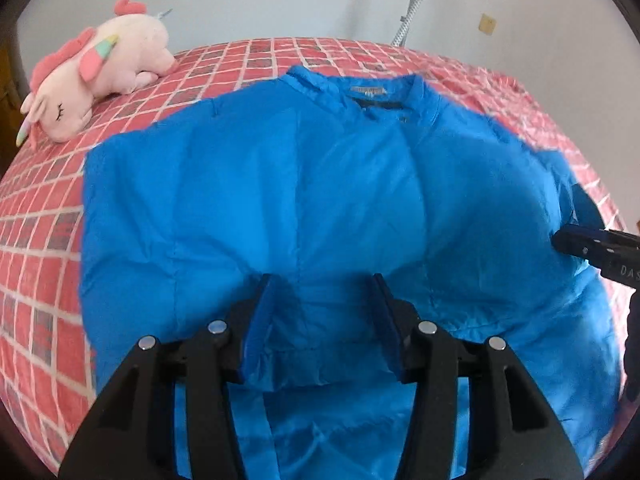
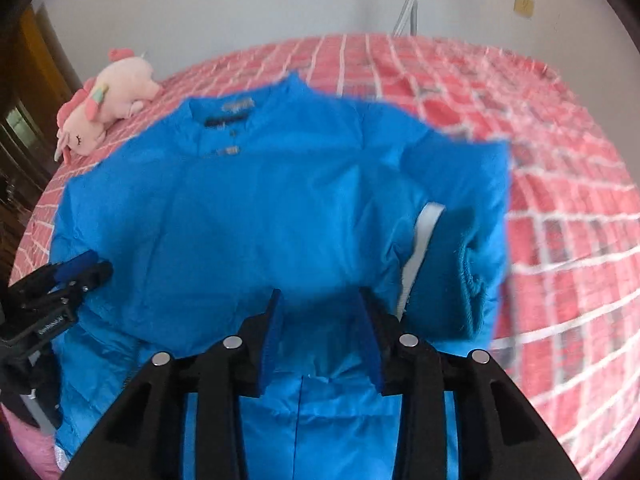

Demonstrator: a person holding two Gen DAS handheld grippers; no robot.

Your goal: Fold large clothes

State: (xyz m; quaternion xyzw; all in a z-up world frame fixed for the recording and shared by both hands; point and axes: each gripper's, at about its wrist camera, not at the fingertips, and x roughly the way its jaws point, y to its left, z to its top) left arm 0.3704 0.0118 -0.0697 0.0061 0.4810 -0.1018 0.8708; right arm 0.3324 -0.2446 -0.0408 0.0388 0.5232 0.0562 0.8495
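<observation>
With both the left gripper (image 1: 322, 322) and right gripper (image 2: 322, 332) spread wide, close each on the blue jacket (image 1: 304, 200) hem directly ahead, gripping evenly before lifting.

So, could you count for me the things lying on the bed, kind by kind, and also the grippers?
Blue jacket: 1
Pink plush unicorn: 1
Grippers, left gripper and right gripper: 2
Total: 4, all on or over the red checked bedspread, which I did not count.
</observation>
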